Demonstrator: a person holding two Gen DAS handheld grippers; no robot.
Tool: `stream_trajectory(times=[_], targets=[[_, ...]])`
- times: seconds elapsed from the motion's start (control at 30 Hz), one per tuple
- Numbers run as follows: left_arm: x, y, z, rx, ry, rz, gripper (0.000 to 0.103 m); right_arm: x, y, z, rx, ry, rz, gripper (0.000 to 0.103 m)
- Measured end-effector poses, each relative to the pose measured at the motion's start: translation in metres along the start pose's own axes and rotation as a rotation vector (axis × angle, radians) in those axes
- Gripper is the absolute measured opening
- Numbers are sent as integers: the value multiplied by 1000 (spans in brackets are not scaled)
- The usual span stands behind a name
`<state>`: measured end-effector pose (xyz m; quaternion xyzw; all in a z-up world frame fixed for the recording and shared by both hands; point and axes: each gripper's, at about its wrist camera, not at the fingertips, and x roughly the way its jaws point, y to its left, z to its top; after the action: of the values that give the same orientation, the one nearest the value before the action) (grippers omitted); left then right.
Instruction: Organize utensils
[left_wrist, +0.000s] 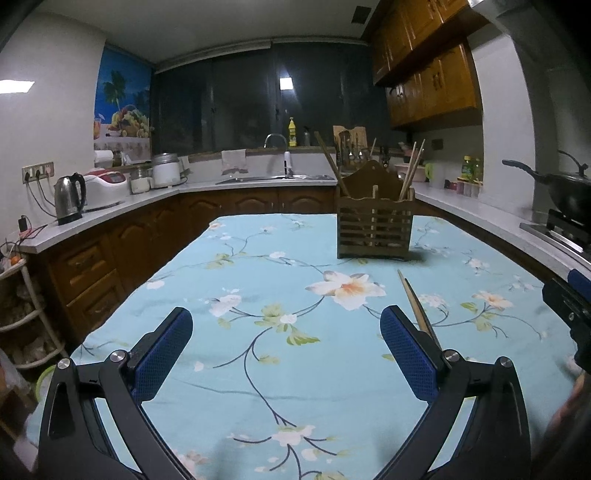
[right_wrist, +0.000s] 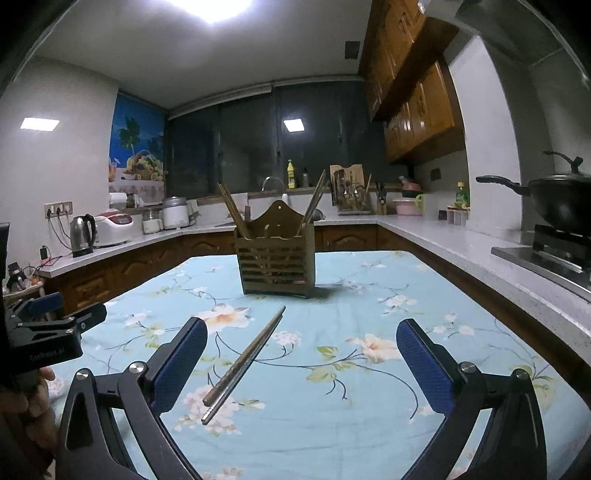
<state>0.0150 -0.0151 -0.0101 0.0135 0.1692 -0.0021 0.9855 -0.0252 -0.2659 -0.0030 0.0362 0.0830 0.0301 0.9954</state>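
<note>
A wooden slatted utensil holder (left_wrist: 375, 225) (right_wrist: 276, 258) stands upright at the far side of the floral table, with chopsticks sticking out of its left and right compartments. A pair of chopsticks (right_wrist: 245, 363) lies loose on the cloth between my right gripper's fingers, nearer the left one; in the left wrist view the chopsticks (left_wrist: 415, 304) lie just beyond my left gripper's right finger. My left gripper (left_wrist: 286, 325) is open and empty above the cloth. My right gripper (right_wrist: 301, 343) is open and empty. The left gripper also shows at the left edge of the right wrist view (right_wrist: 48, 325).
The table carries a light blue floral cloth (left_wrist: 280, 354) (right_wrist: 332, 406). Counters run around it: a kettle (left_wrist: 69, 199) and rice cooker on the left, a sink (left_wrist: 273, 177) at the back, a wok (right_wrist: 561, 201) on a stove at right.
</note>
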Motion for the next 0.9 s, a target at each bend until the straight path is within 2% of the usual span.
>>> stream_trajectory(times=[0.4,0.9], targets=[[0,-5,1,9,-6,-28,103,-2,0,1,7,1,-4,103],[-4,-4,1,5,-18,-29,103,-6,2,2,7,-1,-4,103]])
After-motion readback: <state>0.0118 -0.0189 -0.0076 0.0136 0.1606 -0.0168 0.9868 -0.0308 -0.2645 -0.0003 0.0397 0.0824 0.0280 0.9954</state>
